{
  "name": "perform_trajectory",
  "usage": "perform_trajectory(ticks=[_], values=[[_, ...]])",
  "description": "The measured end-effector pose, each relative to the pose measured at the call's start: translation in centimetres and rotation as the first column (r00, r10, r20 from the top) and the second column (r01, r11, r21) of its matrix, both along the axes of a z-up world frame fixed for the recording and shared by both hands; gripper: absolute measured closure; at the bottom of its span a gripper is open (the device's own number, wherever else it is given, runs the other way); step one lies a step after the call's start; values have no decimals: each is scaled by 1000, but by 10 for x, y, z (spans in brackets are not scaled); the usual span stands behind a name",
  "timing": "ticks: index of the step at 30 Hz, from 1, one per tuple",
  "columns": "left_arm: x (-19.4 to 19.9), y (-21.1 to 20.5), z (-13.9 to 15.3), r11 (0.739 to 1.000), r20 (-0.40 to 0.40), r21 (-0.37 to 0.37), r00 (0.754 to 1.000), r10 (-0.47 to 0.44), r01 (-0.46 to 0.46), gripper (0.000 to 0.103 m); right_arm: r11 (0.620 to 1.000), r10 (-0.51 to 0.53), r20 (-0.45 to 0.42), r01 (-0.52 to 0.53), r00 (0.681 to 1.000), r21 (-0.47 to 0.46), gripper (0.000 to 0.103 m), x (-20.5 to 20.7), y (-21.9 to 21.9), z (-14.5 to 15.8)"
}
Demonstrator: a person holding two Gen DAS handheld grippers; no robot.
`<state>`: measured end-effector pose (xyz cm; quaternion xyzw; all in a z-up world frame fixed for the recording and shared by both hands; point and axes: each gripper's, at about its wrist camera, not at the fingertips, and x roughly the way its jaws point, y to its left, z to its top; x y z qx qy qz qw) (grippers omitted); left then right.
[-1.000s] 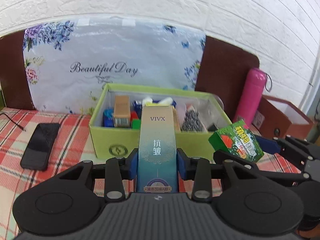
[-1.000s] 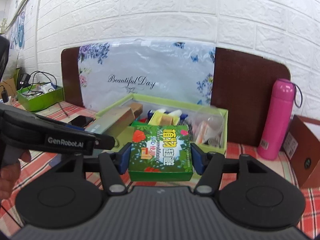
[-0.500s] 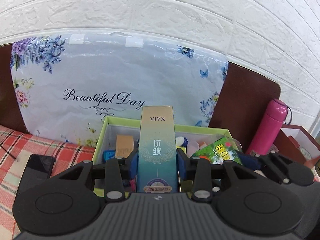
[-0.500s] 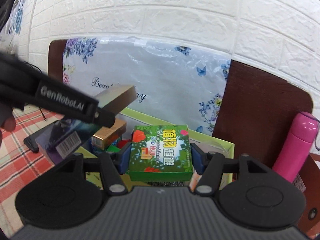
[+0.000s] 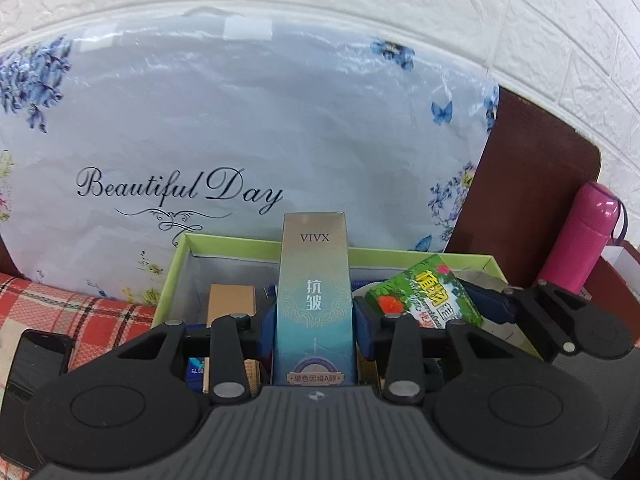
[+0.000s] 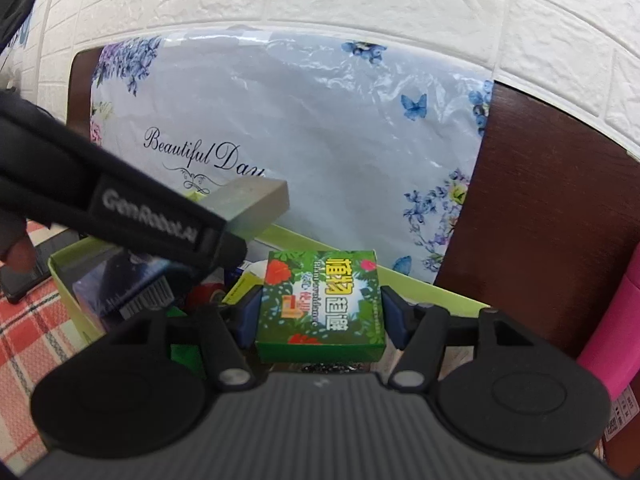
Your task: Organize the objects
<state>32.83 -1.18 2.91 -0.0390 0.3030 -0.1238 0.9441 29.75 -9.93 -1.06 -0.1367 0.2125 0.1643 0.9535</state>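
Left wrist view: above the green storage box [image 5: 460, 259], the left gripper [image 5: 315, 322] clamps a tall, stiff, light carton [image 5: 314, 300] by its narrow sides. Beside it, the right gripper [image 6: 320, 314] clamps a smaller green carton [image 6: 320, 304], likely crushable.

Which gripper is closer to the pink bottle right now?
Right. The right gripper, clamping the green box, sits between the left gripper and the pink bottle; the left gripper, clamping the tall VIVX box, is farther off.
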Motion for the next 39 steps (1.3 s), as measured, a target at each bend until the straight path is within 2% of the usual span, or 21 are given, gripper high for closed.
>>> perform_trajectory(ticks=[1, 3, 4, 5, 11, 16, 20, 22, 29, 39], values=[[0, 0, -2, 1000, 6, -3, 1000, 8, -8, 59, 1000, 7, -4, -7, 1000, -4, 39, 1, 2, -2], [-2, 3, -2, 999, 25, -11, 999, 32, -32, 37, 1000, 30, -2, -30, 1000, -6, 28, 0, 4, -5], [-4, 6, -1, 999, 39, -15, 998, 45, -45, 34, 999, 37, 1, -37, 999, -5, 19, -1, 5, -6], [-6, 8, 1, 998, 57, -21, 997, 53, -51, 33, 999, 44, 8, -44, 999, -4, 15, -3, 6, -7], [-13, 21, 11, 996, 73, -47, 994, 78, -74, 31, 999, 48, 26, -48, 998, -3, 3, -14, 6, -5], [-28, 23, 22, 995, 97, -30, 990, 101, -98, 26, 999, 44, 63, -44, 997, -14, 0, -30, 2, 6], [-48, 25, 35, 992, 134, -8, 982, 130, -130, 14, 999, 37, 86, -35, 996, -19, 0, -47, -4, 19], [-59, 25, 39, 988, 149, 19, 977, 152, -156, 11, 1000, 23, 80, -22, 997, -9, 0, -61, -9, 26], [-98, 22, 33, 979, 125, 107, 980, 158, -171, 9, 997, -48, -17, 49, 999, 65, 0, -91, -36, 43], [-154, 15, 9, 971, 74, 144, 981, 180, -189, 9, 982, -135, -92, 146, 986, 118, 0, -153, -61, 37]])
